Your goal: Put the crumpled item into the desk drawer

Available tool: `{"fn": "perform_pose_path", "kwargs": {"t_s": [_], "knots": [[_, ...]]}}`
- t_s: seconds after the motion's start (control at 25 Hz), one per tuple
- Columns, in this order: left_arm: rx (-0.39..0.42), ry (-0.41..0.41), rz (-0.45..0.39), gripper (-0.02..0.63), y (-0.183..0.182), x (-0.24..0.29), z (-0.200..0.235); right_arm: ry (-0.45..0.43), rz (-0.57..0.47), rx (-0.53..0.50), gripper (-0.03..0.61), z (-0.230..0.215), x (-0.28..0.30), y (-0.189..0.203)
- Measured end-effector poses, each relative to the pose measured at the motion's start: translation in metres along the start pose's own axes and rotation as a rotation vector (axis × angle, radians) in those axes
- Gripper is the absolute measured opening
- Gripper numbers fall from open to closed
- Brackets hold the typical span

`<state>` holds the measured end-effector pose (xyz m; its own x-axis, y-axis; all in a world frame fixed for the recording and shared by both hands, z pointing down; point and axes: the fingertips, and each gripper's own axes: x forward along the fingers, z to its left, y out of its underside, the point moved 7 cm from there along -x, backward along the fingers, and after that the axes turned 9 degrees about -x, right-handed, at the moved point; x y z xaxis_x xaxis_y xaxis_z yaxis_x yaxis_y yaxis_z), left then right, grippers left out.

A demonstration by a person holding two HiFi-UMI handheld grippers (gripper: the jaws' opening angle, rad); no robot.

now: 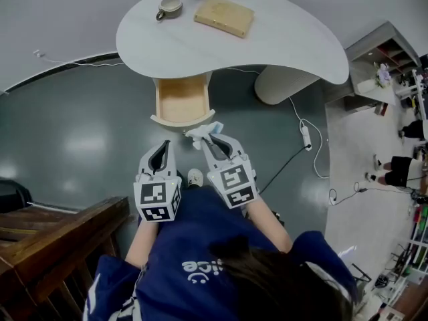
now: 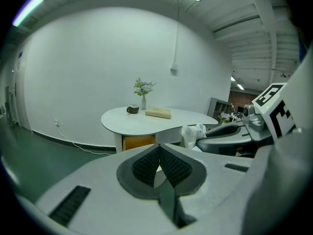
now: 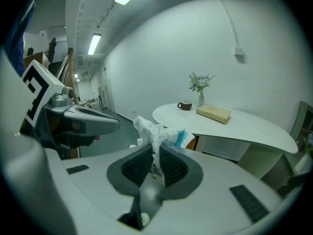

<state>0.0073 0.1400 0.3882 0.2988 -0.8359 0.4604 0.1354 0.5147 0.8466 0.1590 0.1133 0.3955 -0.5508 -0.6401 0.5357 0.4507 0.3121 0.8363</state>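
A crumpled white and light-blue item (image 1: 200,134) sticks out of my right gripper (image 1: 212,141), which is shut on it; in the right gripper view the crumpled item (image 3: 155,131) rises from between the pads (image 3: 172,164). My left gripper (image 1: 161,158) hangs just to the left of it, shut with nothing in it, its pads (image 2: 145,166) meeting at the tip. The white desk (image 1: 281,39) has its wooden drawer (image 1: 180,100) pulled open, a short way ahead of both grippers. From the left gripper view the crumpled item (image 2: 193,134) shows at the right, in front of the desk.
On the desk stand a cup (image 1: 170,7), a tan book (image 1: 225,16) and a vase of flowers (image 2: 143,94). A cable with a power strip (image 1: 305,135) lies on the floor at the right. A dark wooden structure (image 1: 53,236) sits at the lower left, shelves (image 1: 384,55) at the right.
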Motion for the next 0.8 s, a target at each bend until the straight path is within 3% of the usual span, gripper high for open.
{"fn": "perform_pose_path", "kwargs": {"t_s": [0.32, 0.8], "knots": [[0.010, -0.005, 0.030, 0.003, -0.011, 0.025, 0.019, 0.019, 0.032, 0.046, 0.055, -0.018, 0.018, 0.002], [0.035, 0.083, 0.072, 0.003, -0.047, 0.085, 0.067, 0.073, 0.108, 0.085, 0.057, -0.039, 0.073, -0.023]]}}
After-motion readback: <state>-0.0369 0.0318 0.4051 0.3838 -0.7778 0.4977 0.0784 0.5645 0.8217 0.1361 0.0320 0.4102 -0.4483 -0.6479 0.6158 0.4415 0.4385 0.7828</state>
